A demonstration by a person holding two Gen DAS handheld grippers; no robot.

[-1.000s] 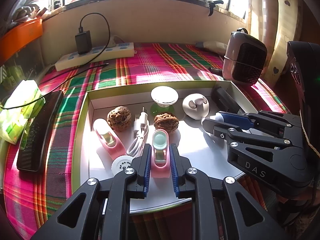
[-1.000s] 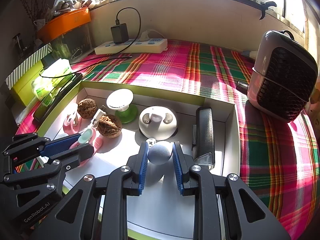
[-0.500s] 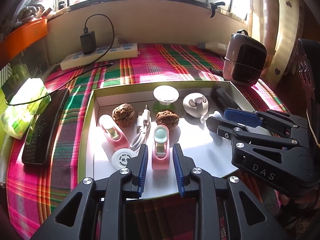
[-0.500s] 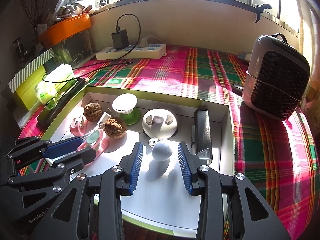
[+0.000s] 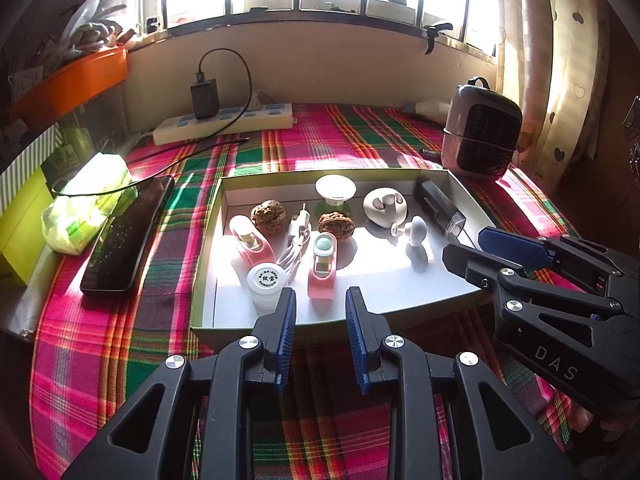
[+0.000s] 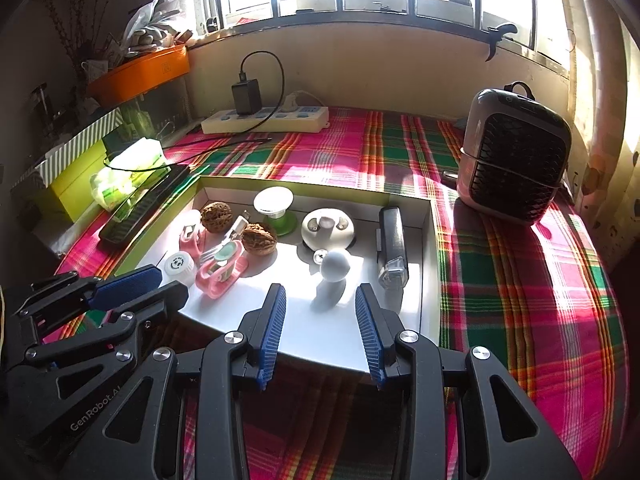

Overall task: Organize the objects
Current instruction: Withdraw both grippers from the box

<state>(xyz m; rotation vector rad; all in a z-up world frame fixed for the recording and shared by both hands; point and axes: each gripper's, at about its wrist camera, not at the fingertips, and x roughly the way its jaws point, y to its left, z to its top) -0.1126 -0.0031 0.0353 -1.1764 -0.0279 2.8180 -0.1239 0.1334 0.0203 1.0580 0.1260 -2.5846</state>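
Both tools gape empty: left tool [image 5: 320, 312] short of pink clip [image 5: 322, 270], right tool [image 6: 320, 314] short of white ball [image 6: 335, 266].

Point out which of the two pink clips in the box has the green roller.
The pink clip nearer the box's front edge, beside the white cable; the other pink clip, further left, shows no green roller.

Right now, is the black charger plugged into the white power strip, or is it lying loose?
Plugged in. The black charger stands upright on top of the white power strip, and its cable loops up and down to the plaid cloth.
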